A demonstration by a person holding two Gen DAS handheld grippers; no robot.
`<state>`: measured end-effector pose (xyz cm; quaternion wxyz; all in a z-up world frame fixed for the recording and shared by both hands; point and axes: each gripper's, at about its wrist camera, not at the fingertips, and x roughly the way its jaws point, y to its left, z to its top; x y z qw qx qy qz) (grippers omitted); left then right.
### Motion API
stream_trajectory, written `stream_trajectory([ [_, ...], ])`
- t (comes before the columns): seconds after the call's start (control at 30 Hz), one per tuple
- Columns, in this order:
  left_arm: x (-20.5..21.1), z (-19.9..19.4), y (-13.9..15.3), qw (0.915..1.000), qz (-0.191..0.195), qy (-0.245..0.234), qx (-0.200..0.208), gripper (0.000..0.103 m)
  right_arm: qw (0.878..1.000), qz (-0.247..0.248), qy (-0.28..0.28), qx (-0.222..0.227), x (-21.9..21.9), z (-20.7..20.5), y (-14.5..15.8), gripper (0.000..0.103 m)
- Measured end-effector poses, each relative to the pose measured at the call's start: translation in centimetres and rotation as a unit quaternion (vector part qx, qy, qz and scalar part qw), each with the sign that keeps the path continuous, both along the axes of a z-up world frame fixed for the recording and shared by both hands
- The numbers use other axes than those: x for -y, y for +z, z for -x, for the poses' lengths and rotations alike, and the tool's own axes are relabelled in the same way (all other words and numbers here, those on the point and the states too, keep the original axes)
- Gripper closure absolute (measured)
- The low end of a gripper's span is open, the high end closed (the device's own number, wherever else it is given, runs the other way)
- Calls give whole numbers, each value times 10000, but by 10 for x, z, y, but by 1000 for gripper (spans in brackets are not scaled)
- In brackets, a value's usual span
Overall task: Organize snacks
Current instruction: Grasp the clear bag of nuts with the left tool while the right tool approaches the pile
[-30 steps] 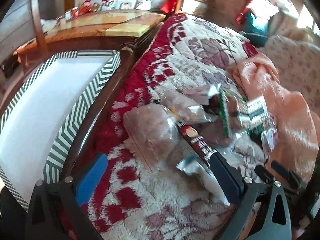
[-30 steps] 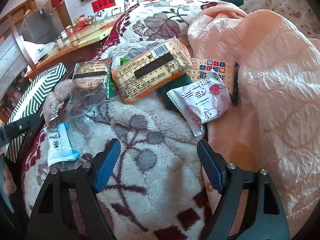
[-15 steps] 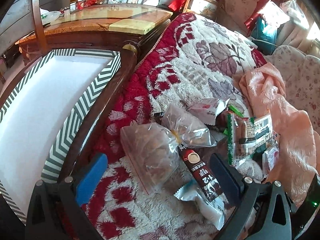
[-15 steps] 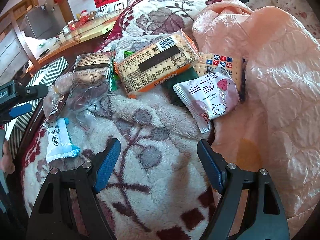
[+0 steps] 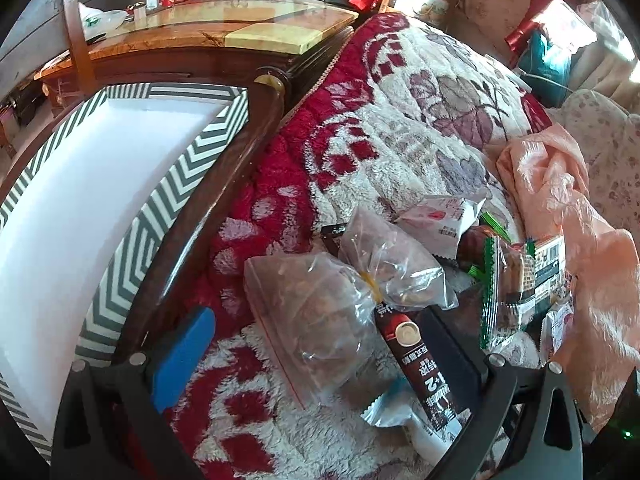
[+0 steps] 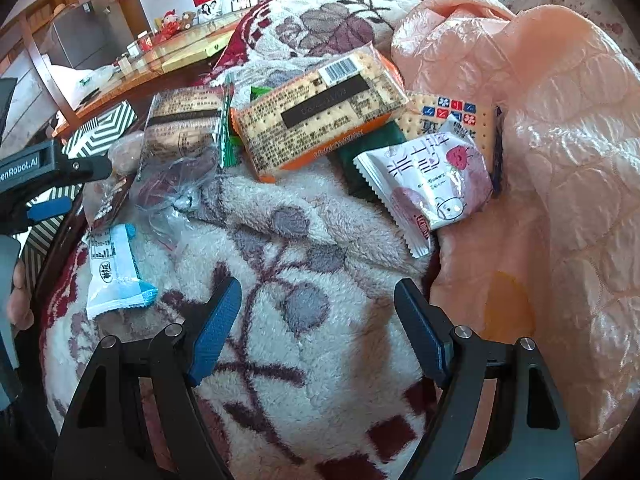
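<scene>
Snacks lie piled on a fleecy red-and-cream blanket (image 5: pixel 380 128). My left gripper (image 5: pixel 316 356) is open, low over the pile. A clear bag of brown snacks (image 5: pixel 312 312) and a brown coffee stick (image 5: pixel 416 364) lie between its fingers. A white box with a chevron rim (image 5: pixel 192 160) stands to its left. My right gripper (image 6: pixel 318 330) is open over bare blanket. Ahead of it are an orange cracker pack (image 6: pixel 320 116), a white-and-pink pouch (image 6: pixel 432 184) and, to the left, a small white-and-blue packet (image 6: pixel 112 268).
A dark wooden bed rail (image 5: pixel 224 200) runs between the box and the blanket. A pink quilt (image 6: pixel 560 160) is heaped on the right. A glass-topped table (image 5: pixel 224 28) with small items stands behind. A hand (image 6: pixel 20 300) shows at the left edge.
My left gripper has moved forward and lower, so the clear bag and coffee stick now lie between its fingers. My right gripper has edged toward the snacks. Both stay open.
</scene>
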<state>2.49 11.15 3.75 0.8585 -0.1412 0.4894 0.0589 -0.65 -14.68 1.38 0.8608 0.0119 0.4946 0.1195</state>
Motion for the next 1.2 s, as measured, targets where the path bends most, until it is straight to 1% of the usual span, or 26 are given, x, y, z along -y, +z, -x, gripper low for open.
stream_trajectory([
  [0.13,3,-6,-5,9998,-95,-99,-130,0,10000,7,24,-22,-1,0,-1,23],
  [0.27,0,-5,-7,9999,-34,-34,-126,0,10000,-5,13,-64,-1,0,-3,23],
  [0.57,-3,-10,-12,9998,-34,-27,-206,0,9999,23,62,-88,-3,-3,-5,23],
  [0.63,-2,-12,-13,9998,11,-71,-211,7,9999,29,69,-92,-3,-3,-6,23],
  [0.7,-1,-13,-14,9996,101,-153,-207,26,9999,20,65,-102,-3,-3,-6,23],
  [0.77,-1,-13,-13,9995,206,-171,-156,32,9999,12,63,-105,-3,-4,-6,23],
  [0.9,-6,-9,-10,9994,297,-159,-96,53,9999,3,85,-92,-3,-4,-6,23],
  [0.93,-8,-8,-9,9992,356,-159,-86,55,9999,-20,112,-78,-4,-3,-5,23],
  [1.0,-9,-4,-8,9992,329,-205,-52,62,9998,-62,195,-11,-6,-2,-2,23],
  [1.1,-9,3,-5,9993,274,-263,-10,65,9988,-111,407,266,-14,4,8,23],
  [1.2,-11,11,2,9991,303,-277,100,65,9939,-319,900,544,-27,13,24,23],
])
